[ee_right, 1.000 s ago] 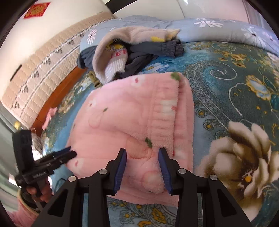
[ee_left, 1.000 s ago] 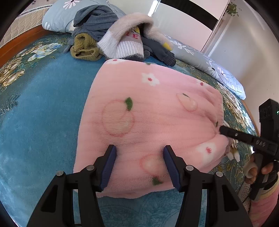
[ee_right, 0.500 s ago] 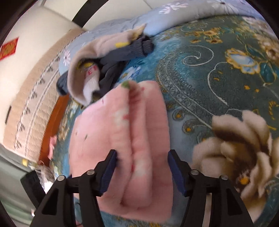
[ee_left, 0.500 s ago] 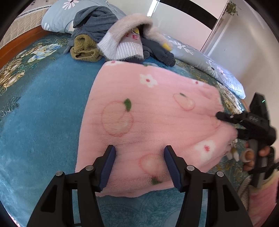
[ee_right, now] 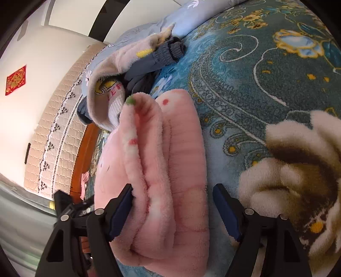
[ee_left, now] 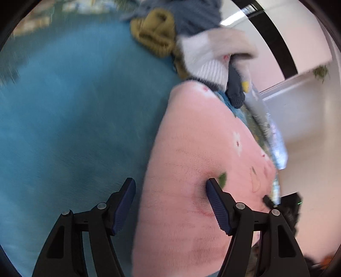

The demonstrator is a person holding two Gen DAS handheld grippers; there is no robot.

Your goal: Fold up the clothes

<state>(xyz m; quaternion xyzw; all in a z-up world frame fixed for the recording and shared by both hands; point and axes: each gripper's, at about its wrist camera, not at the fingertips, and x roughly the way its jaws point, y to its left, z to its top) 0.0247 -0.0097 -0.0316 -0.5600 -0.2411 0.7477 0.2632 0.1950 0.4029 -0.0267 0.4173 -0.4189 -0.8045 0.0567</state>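
A pink fleece garment with peach and flower prints [ee_left: 198,149] lies folded on the blue bedspread [ee_left: 70,110]. My left gripper [ee_left: 170,200] is open, its jaws straddling the garment's left edge, the right finger pressing into the fleece. In the right wrist view the garment [ee_right: 170,170] shows its stacked folded layers. My right gripper [ee_right: 173,209] is open, with the folded edge between its jaws. The right gripper's tip [ee_left: 268,200] shows at the garment's far side in the left wrist view.
A heap of unfolded clothes [ee_left: 191,42], olive, grey, white and beige, lies beyond the pink garment; it also shows in the right wrist view [ee_right: 132,72]. Floral pillows [ee_right: 191,19] and a quilted headboard [ee_right: 55,132] stand behind. The patterned bedspread [ee_right: 266,85] spreads to the right.
The left gripper has swung to the garment's left edge, the view tilted and blurred. The right gripper has opened wide and moved in around the folded layers.
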